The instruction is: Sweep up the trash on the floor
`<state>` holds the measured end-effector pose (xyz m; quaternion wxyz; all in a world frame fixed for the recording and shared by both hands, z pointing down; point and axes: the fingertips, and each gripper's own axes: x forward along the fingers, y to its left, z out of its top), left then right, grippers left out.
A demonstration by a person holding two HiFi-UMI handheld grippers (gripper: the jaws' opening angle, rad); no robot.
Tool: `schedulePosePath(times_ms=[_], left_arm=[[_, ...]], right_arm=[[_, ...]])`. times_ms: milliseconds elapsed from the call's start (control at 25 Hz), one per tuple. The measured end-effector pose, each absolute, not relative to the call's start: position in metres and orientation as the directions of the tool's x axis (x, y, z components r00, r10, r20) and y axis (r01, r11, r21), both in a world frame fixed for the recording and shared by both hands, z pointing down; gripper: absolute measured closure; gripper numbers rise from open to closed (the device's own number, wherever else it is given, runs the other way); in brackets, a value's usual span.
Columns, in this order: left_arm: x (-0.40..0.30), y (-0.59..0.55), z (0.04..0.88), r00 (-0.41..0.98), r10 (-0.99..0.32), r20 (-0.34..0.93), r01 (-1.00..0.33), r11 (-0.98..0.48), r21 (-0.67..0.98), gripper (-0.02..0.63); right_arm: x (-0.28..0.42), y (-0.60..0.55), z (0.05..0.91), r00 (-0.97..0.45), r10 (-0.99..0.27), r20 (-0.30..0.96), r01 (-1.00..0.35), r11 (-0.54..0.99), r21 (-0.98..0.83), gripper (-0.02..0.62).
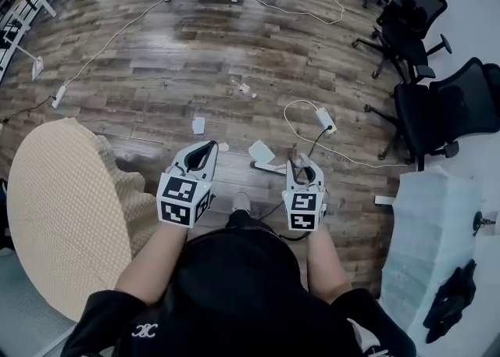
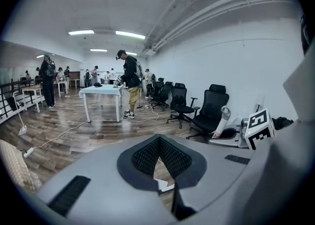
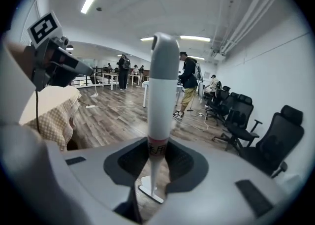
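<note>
Right gripper [image 1: 302, 165] clamped on handle [image 3: 162, 96]: light, stiff, smooth plastic, likely to twist; hold low. Left gripper [image 1: 205, 152] jaws together, empty. Paper scraps [image 1: 198, 125] featherlight.

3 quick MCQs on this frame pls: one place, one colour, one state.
1. The cloth-covered round table stands on the person's: A left; B right; C far side of the chairs.
2. The handle in the right tongs is mostly: A black; B yellow; C white.
3. The left tongs are: A wide open; B tips together, empty; C shut on a paper scrap.

Answers: 1 A, it fills the head view's lower left, beside the left tongs. 2 C, the shaft clamped between the pads is white. 3 B, the pads meet at their tips, with only floor showing through.
</note>
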<state>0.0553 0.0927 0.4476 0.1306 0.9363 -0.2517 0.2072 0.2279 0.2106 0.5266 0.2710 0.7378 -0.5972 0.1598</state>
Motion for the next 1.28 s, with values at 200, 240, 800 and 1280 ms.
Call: schedulePosePath(times_ms=[200, 240, 800, 1280], left_arm=[[0.076, 0.082, 0.46, 0.763, -0.427, 0.485, -0.549, -0.825, 0.137, 0.611], [0.079, 0.082, 0.463, 0.761, -0.424, 0.492, -0.547, -0.827, 0.133, 0.611], [0.065, 0.025, 0.48, 0.724, -0.45, 0.522, -0.599, -0.786, 0.153, 0.611], [0.034, -0.073, 0.489, 0.709, -0.489, 0.507, -0.648, -0.736, 0.196, 0.611]], right_arm=[[0.26, 0.202, 0.549, 0.192, -0.774, 0.603, -0.975, -0.079, 0.209, 0.485], [0.265, 0.199, 0.554, 0.183, -0.771, 0.61, -0.975, -0.063, 0.214, 0.485], [0.229, 0.105, 0.583, -0.008, -0.775, 0.632, -0.95, 0.202, 0.236, 0.483], [0.177, -0.027, 0.604, -0.124, -0.726, 0.677, -0.884, 0.39, 0.256, 0.483]])
